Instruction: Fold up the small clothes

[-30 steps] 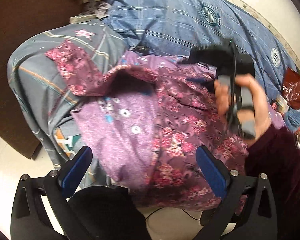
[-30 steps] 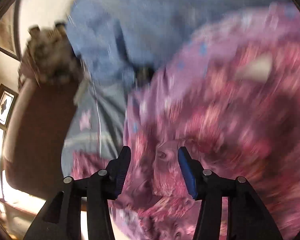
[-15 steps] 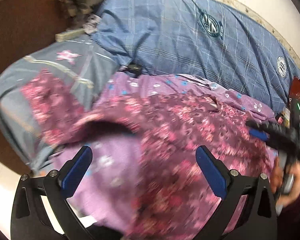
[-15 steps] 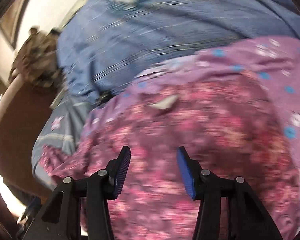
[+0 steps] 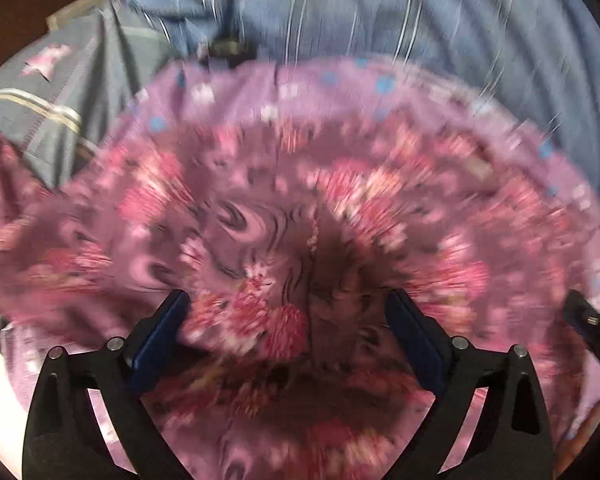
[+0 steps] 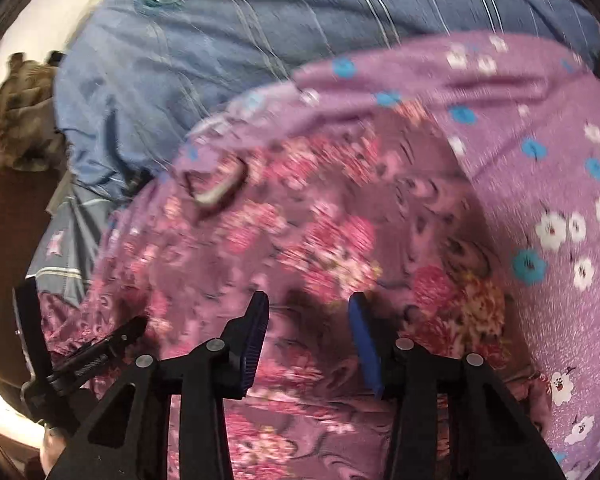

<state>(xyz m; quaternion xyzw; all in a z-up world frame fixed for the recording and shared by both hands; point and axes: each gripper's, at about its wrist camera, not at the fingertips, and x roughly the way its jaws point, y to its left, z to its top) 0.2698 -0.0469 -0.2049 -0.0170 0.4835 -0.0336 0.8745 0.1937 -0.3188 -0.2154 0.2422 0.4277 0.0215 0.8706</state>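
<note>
**Floral garment spread on the bed**

While both grippers hang over it, the purple floral cotton garment covers a bed with blue striped bedding. Left gripper fingers gape, empty; right gripper fingers part-open, narrower than a second ago. Views closer now.

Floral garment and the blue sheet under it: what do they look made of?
Floral garment: thin, soft woven cloth, matte print; it drapes and creases loosely. Blue sheet: woven, likely cotton, matte, with fine stripes and wrinkles. Blur leaves the weave unclear.
</note>
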